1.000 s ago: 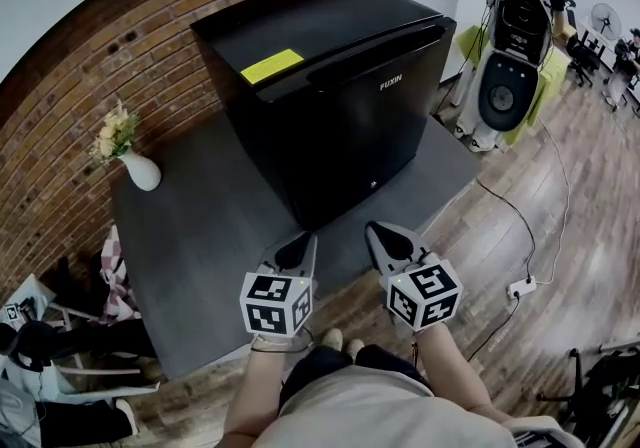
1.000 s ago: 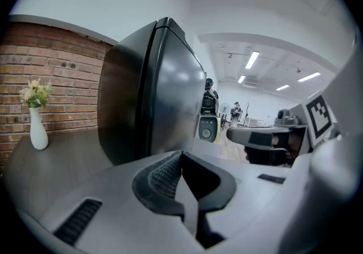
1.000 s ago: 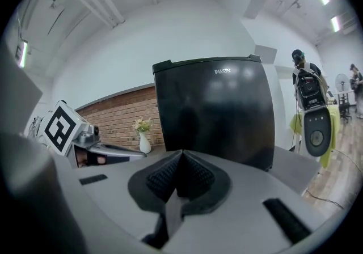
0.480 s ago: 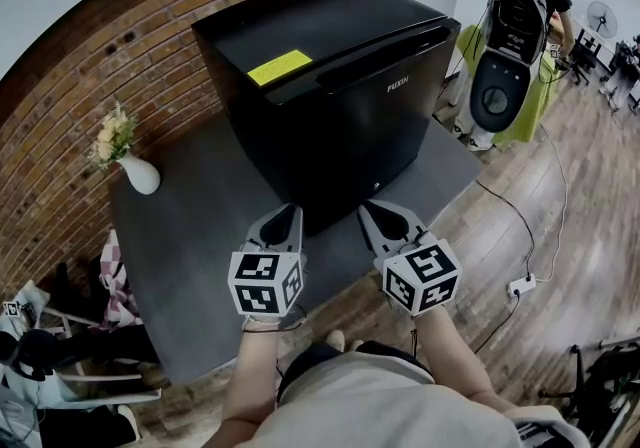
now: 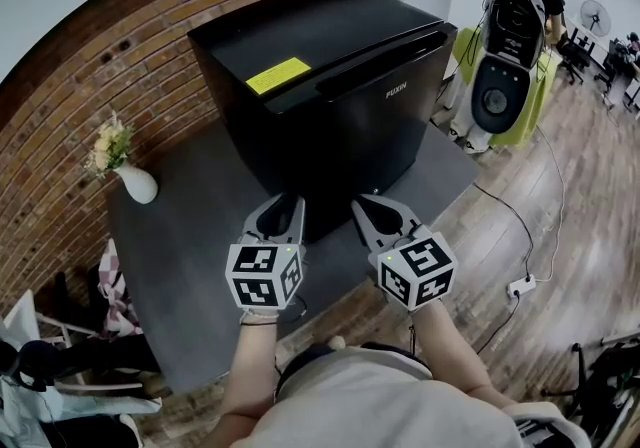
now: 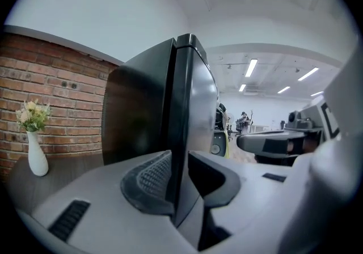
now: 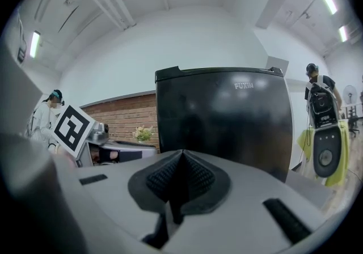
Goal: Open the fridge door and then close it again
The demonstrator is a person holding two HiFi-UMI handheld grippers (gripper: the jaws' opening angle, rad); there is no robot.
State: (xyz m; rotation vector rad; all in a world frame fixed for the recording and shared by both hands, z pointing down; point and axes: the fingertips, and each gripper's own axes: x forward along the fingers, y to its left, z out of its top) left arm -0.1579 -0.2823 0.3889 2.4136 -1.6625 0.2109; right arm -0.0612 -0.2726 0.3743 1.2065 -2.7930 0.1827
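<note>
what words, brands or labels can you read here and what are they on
"FUXIN": white brand name on the black fridge door, at its upper right corner in the right gripper view.
Yellow sticker on the fridge top: any print is too small to read.
Left marker cube and right marker cube: black-and-white square patterns only, no words.

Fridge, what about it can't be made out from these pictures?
1. Inside of the fridge: all views, hidden behind its shut door.
2. Print on the yellow sticker: head view, too small to read.
3. The small light mark low on the door: head view, too small to identify.
4. Fridge's back: every view, turned toward the brick wall.
</note>
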